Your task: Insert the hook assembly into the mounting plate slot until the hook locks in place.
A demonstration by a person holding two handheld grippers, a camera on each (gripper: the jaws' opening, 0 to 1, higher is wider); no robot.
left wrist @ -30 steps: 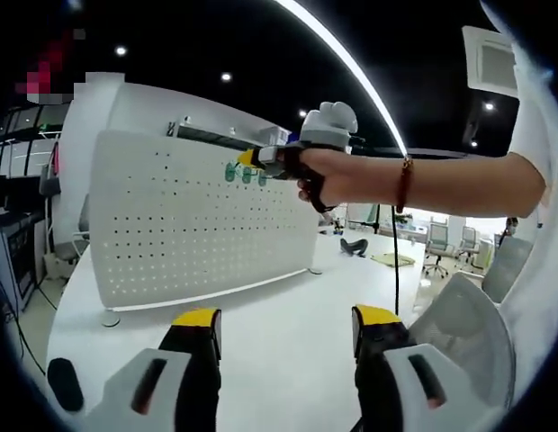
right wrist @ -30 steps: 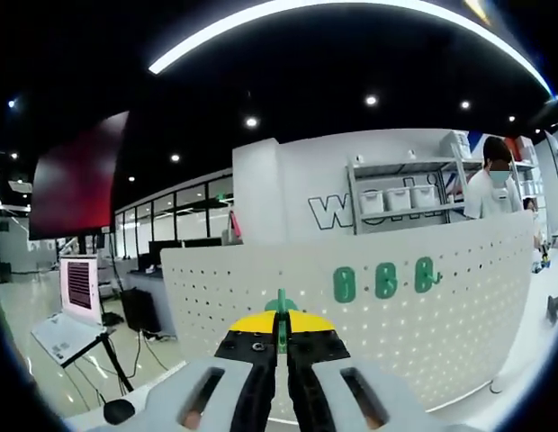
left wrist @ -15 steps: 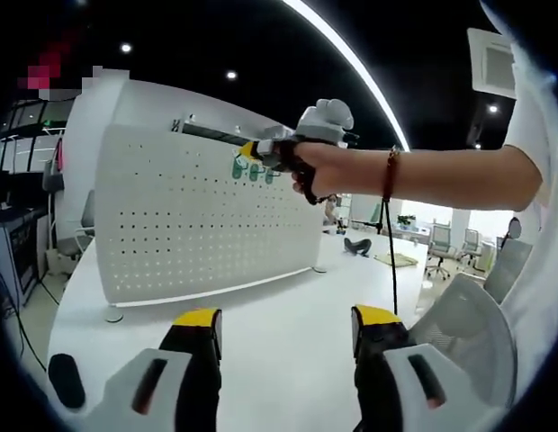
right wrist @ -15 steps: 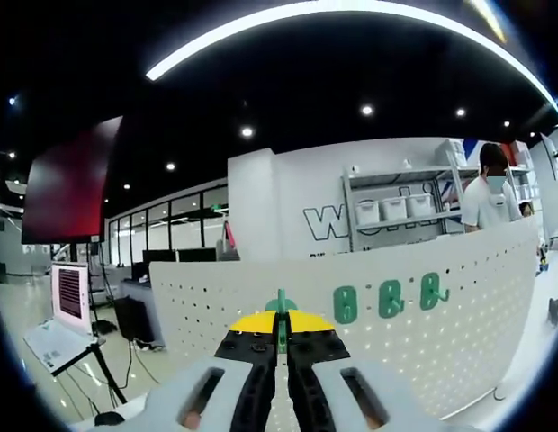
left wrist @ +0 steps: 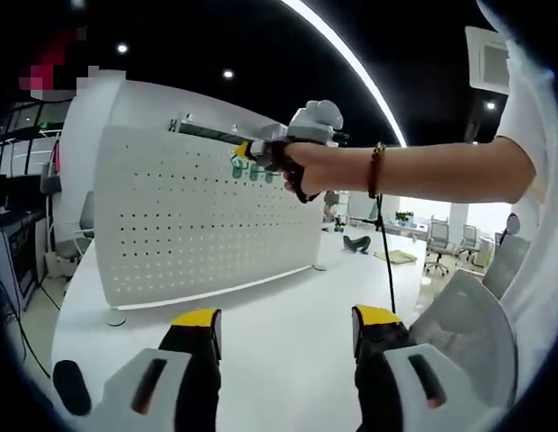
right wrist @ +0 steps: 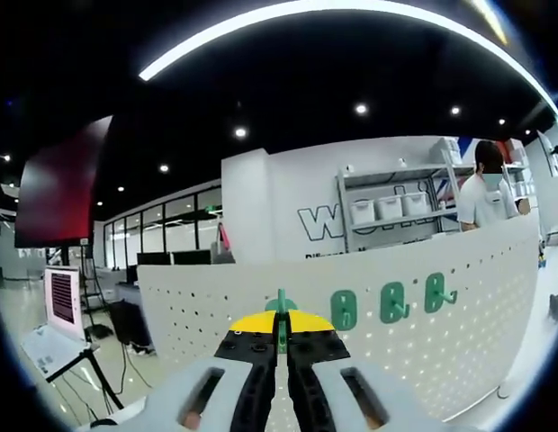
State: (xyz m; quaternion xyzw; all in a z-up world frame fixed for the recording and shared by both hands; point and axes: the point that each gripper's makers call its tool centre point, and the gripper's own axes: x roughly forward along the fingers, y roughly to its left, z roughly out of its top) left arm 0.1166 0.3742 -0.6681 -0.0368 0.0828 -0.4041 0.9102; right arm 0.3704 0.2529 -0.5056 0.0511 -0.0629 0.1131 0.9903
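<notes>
Right gripper [right wrist: 281, 337] pinches green hook [right wrist: 281, 306] near pegboard [right wrist: 441, 346] top.

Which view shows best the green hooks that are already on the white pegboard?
The right gripper view. It faces the pegboard, so three green hooks stand apart in a row near its top edge. In the left gripper view the hooks are small, seen at an angle, and partly behind the right gripper.

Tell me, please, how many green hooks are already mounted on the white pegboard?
3 on the pegboard, in a row near its top: one, one, one. A fourth green hook is clamped in the right tool, not yet mounted.
</notes>
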